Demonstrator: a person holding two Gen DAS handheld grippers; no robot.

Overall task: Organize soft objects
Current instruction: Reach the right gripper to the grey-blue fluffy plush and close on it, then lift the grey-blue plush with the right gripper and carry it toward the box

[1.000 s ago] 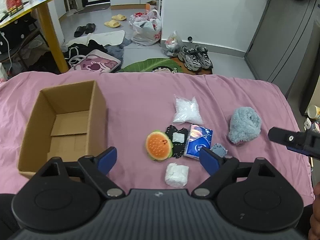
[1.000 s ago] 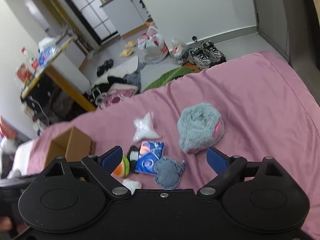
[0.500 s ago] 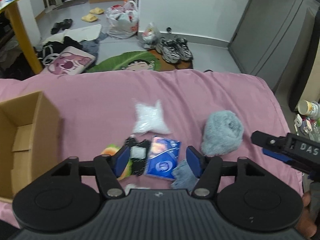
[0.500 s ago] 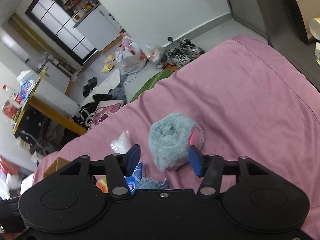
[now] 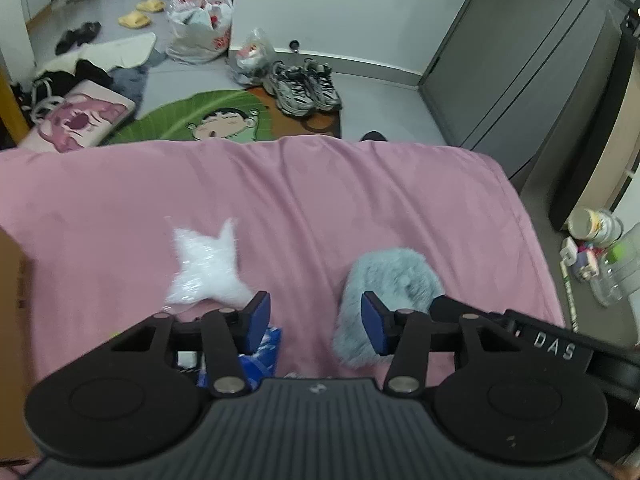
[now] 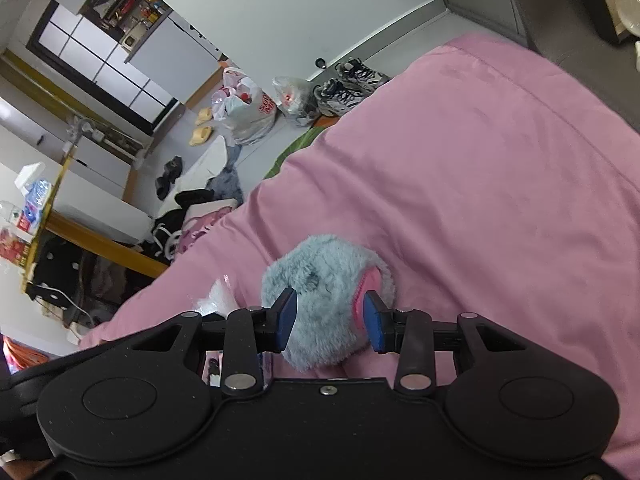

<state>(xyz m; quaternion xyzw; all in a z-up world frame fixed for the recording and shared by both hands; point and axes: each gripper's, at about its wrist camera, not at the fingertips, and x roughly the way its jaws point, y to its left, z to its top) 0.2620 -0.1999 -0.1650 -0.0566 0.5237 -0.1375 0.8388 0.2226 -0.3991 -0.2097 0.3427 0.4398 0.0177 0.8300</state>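
A: Where is the right gripper (image 6: 330, 322) now?

B: Its blue pads sit on either side of the grey fluffy plush (image 6: 326, 300) on the pink bed (image 6: 500, 200), jaws apart and straddling the toy's near end. I cannot tell whether the pads touch the fur yet.

A: And the left gripper (image 5: 316, 322)?

B: Also apart, holding nothing. It hovers over bare sheet between the white crinkly bag (image 5: 208, 270) and the plush, with a blue packet (image 5: 266, 346) just under its left pad.

A: So the step is grabbing the plush?

B: That is my reading. To do it well, I would push the right gripper a little deeper so the pads close on the body rather than on loose fur, which would slip. Squeeze firmly; it compresses.

A: Anything to watch?

B: The left gripper is close by, so keep it out of the lift path. Only a brown edge at the left of the left wrist view hints at a cardboard box (image 5: 10, 320), probably the destination.
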